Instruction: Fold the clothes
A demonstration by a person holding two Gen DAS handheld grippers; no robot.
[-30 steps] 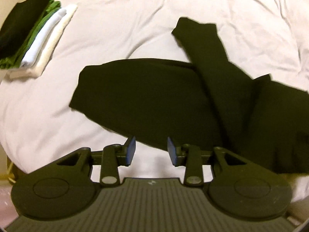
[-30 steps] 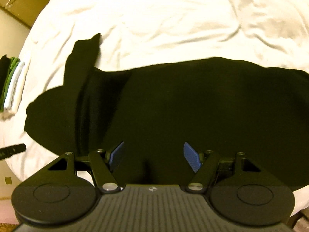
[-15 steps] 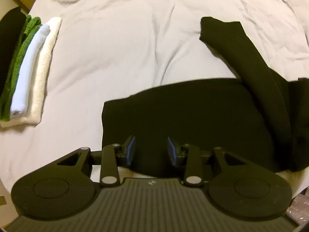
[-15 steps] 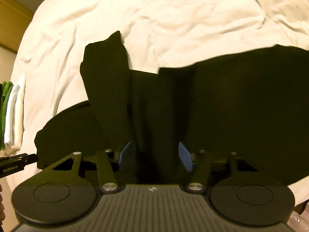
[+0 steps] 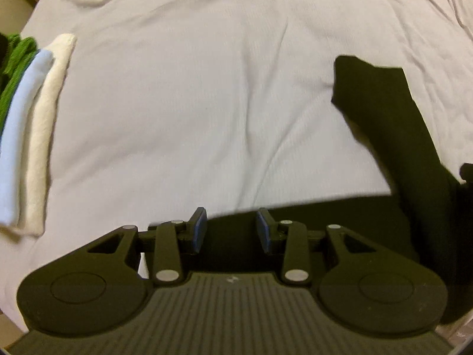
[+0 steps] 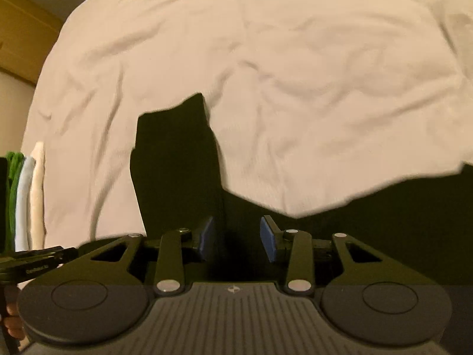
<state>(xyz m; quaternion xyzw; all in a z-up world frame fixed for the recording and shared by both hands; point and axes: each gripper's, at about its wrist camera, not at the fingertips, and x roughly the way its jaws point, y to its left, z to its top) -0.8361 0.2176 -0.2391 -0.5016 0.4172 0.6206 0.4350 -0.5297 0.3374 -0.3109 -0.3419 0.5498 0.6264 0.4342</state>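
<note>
A black garment (image 5: 393, 136) lies on the white bed sheet (image 5: 207, 103); one sleeve points away from me. My left gripper (image 5: 231, 226) is open, its fingers over the garment's near edge with black cloth between them. In the right wrist view the same garment (image 6: 177, 159) fills the lower frame, sleeve up at the left. My right gripper (image 6: 236, 235) is open, low over the cloth by the sleeve's base. I cannot tell whether either gripper touches the cloth.
A stack of folded clothes (image 5: 32, 136), green, pale blue and cream, lies at the bed's left edge; it also shows in the right wrist view (image 6: 26, 198). The left gripper's body (image 6: 35, 263) shows at that view's lower left. Wooden furniture (image 6: 23, 29) stands beyond the bed.
Both grippers have dropped lower and closer to the garment's near edge. The right gripper's jaws have narrowed a little. The garment has shifted down in both views.
</note>
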